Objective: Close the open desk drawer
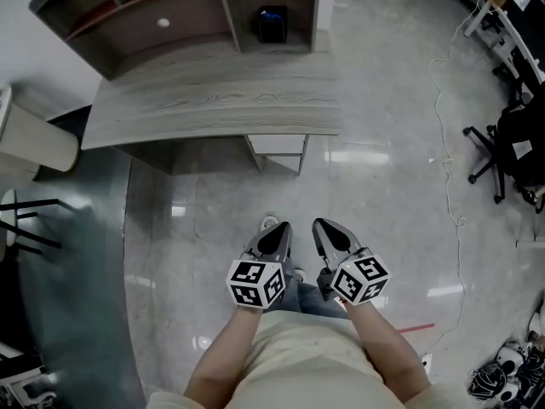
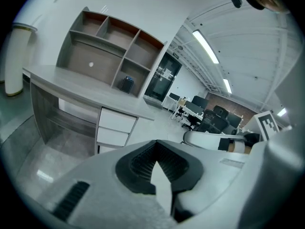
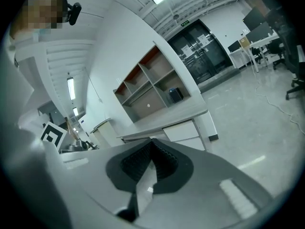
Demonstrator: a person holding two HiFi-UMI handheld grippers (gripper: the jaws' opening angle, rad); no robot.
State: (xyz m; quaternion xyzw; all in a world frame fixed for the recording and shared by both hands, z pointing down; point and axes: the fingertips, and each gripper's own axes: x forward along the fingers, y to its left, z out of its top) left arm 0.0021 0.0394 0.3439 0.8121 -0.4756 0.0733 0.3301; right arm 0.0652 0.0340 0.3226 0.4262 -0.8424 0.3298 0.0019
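Observation:
The grey wood-grain desk point(image 1: 213, 109) stands ahead of me, with its stack of white drawers point(image 1: 278, 146) under the right end. The drawer fronts point(image 2: 114, 124) point(image 3: 183, 130) look about flush; I cannot tell whether one stands out. My left gripper point(image 1: 278, 228) point(image 2: 155, 163) and right gripper point(image 1: 323, 227) point(image 3: 151, 159) are side by side, raised in front of my body, well short of the desk. Both are shut with nothing between the jaws. Each points toward the desk and touches nothing.
A shelf unit point(image 1: 170, 15) sits at the desk's back, with a small black object point(image 1: 272, 24) in one cubby. A white cylinder point(image 1: 34, 135) stands left of the desk. An office chair point(image 1: 511, 152) and a floor cable point(image 1: 444, 143) are at the right.

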